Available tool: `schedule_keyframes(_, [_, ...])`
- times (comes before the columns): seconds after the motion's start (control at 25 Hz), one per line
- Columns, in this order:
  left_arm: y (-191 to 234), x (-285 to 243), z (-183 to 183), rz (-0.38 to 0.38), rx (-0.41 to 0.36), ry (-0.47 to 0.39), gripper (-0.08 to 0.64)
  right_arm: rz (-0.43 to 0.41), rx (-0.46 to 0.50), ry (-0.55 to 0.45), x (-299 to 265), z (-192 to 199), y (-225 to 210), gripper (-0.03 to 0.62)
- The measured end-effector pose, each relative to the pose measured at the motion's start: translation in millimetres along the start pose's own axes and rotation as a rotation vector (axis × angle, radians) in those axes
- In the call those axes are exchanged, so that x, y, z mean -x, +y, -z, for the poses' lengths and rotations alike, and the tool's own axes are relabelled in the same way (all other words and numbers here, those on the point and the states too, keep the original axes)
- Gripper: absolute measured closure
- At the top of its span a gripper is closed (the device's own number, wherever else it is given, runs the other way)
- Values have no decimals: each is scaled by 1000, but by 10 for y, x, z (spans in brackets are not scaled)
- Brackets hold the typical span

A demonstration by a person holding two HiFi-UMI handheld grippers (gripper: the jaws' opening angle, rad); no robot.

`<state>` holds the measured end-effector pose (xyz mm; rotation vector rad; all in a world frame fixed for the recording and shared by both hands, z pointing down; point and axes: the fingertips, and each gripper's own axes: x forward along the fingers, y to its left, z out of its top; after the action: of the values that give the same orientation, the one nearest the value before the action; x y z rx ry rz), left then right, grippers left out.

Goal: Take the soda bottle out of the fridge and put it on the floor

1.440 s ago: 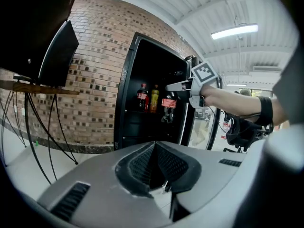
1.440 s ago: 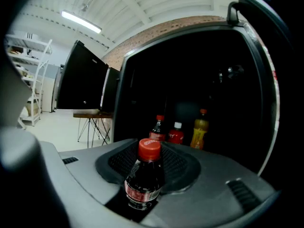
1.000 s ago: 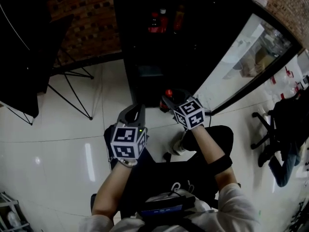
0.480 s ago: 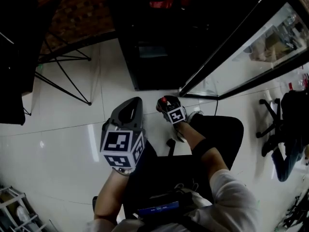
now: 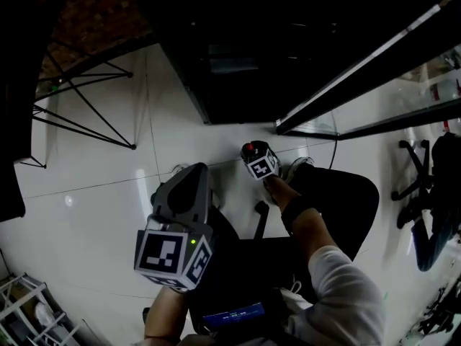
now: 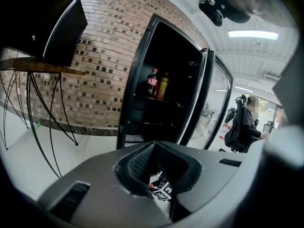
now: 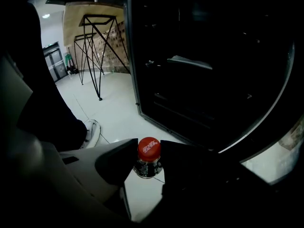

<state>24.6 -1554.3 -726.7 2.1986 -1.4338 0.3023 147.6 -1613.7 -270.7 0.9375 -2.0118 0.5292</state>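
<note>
The soda bottle (image 7: 148,156), with a red cap (image 5: 249,148) and dark contents, stands upright between the jaws of my right gripper (image 7: 149,159), which is shut on its neck just under the cap. It is held low over the white tile floor (image 5: 180,135), just in front of the open black fridge (image 5: 238,63). Whether its base touches the floor is hidden. My left gripper (image 5: 196,173) hangs higher and to the left, its jaws together and holding nothing. Two more bottles (image 6: 156,83) stand on a fridge shelf.
The fridge's glass door (image 5: 374,63) swings out to the right. A black metal-legged table (image 5: 86,99) stands at the left by the brick wall (image 6: 99,65). A person sits on an office chair (image 5: 425,193) at the far right. My shoe (image 7: 91,132) is near the bottle.
My right gripper has gone down towards the floor with the bottle, away from the camera. The left gripper has come nearer the camera and lower in the view.
</note>
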Motion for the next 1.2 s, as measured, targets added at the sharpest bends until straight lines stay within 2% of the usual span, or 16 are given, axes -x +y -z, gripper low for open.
schedule_keyframes(0.24, [-28,-17,-37,18,10,-5,558,-2,10,50,-273,269,-90,423])
schedule_keyframes(1.2, [18,-39,-23,23,41,-8,558,13,35,99,-531,469,-10,422])
